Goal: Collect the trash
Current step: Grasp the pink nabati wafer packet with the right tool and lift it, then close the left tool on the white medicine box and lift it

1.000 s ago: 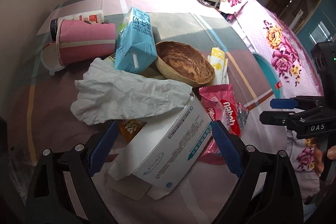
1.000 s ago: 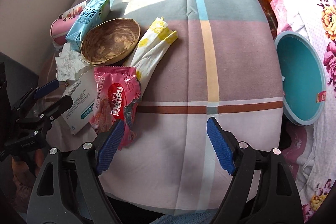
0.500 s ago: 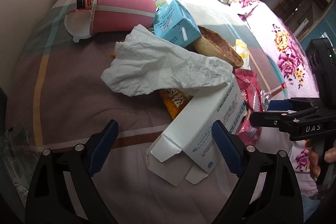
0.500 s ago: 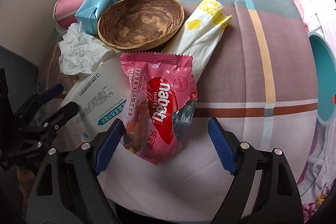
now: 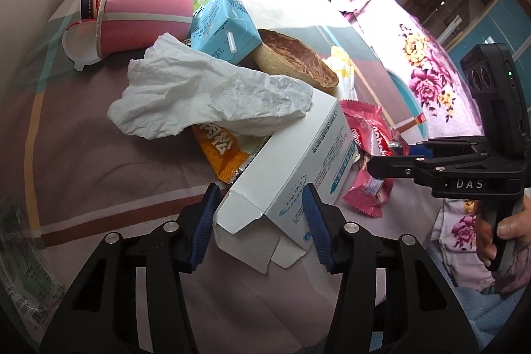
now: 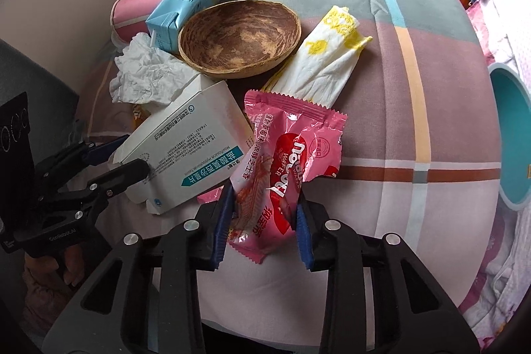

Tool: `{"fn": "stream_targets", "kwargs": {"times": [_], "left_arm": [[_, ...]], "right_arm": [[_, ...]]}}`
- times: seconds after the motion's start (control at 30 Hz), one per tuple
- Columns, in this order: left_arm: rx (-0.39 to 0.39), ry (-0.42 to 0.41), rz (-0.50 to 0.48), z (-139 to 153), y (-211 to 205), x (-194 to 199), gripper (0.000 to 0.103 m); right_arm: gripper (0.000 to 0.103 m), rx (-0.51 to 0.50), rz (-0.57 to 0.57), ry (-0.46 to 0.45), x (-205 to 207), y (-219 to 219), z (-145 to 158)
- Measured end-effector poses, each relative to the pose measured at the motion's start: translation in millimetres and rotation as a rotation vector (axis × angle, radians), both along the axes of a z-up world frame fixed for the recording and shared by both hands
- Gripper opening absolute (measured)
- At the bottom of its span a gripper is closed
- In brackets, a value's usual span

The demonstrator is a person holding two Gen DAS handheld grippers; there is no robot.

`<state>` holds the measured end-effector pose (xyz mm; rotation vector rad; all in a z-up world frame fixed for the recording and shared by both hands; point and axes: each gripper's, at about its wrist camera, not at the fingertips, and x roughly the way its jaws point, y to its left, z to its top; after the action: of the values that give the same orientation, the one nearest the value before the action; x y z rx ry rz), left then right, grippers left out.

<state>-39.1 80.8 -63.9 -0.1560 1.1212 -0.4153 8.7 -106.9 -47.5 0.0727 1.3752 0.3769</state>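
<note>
**On the bed: two grippers closing on trash**

Across the striped bedspread [image 6: 415, 22] lies a heap of litter. Largest is a stiff white carton [image 5: 298, 155], end flaps open; the left gripper [image 5: 259, 214] is closing around its near end, pads just touching. Thin card may crush or slip, dragging off the crumpled tissue [image 5: 205, 98] draped over it. Smaller, a glossy pink wrapper [image 6: 282, 165], torn and crinkled, sits between the closing right gripper [image 6: 265, 221], pads pressing it. Slick film could slide free. A teal bin [image 6: 511, 138] waits well apart.
</note>
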Motion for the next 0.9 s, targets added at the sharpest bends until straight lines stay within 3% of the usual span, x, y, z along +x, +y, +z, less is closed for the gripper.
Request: {"fn": "stream_targets", "kwargs": {"times": [0.27,0.53,0.8,0.9], "left_arm": [[0.046,0.030,-0.090,-1.3,-29.2,-7.2,0.047],[0.207,-0.005,-0.119,-4.3,-65.0,1.5,0.084],[0.303,0.018,-0.200,-23.7,-94.8,13.2,0.087],[0.288,0.011,-0.187,-23.5,-94.4,15.5,0.087]], "right_arm": [[0.032,-0.022,-0.064,-0.020,-1.6,-42.2,2.2],[0.032,-0.029,-0.112,-0.024,-9.4,-84.7,0.0],[0.032,-0.004,-0.137,-0.025,-8.8,-100.2,-3.1],[0.033,0.000,-0.134,-0.025,-8.5,-102.7,-3.9]]}}
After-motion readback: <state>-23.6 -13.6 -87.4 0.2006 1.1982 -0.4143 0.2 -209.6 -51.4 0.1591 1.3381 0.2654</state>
